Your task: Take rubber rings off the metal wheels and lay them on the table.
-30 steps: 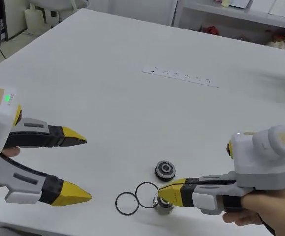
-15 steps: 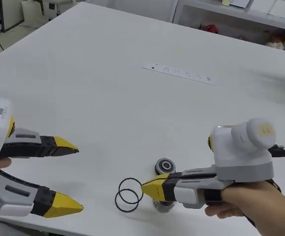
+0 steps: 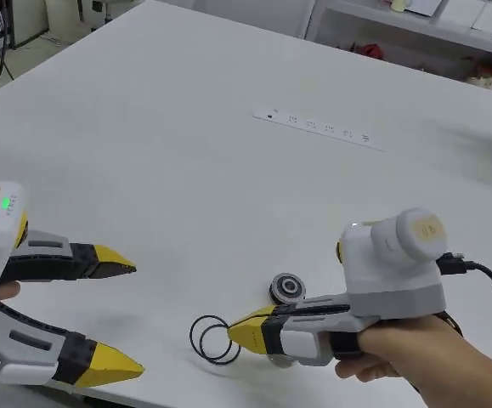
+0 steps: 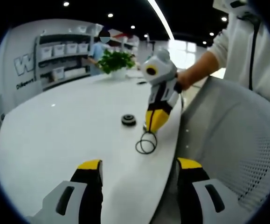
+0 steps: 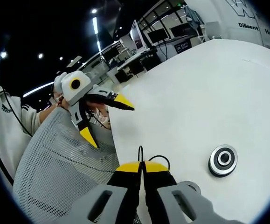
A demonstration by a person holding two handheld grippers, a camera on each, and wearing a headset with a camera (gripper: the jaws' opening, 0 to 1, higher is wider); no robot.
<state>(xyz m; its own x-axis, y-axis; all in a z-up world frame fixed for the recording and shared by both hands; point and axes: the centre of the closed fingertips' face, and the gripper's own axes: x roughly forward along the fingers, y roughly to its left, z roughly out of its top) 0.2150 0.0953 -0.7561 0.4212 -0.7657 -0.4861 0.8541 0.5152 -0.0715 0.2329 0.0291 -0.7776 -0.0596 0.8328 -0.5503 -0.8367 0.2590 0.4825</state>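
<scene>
- Down at the lower centre of the head view, two rubber rings (image 3: 210,338) lie overlapping on the white desk (image 3: 186,170), just left of a metal wheel (image 3: 286,287).
- They look thin, light and floppy, likely to stretch and spring back, so a pinch on the band itself seems the sound hold.
- The right gripper (image 3: 234,333) has its jaws pressed together, pinching the edge of one ring.
- The left gripper (image 3: 135,317), at lower left, has its jaws spread wide, holding nothing.
- The right gripper view shows the band rising from between the tips, which the head view hides.
- The left gripper view shows both loops below those tips, with a mesh chair (image 4: 228,140) at right.
</scene>
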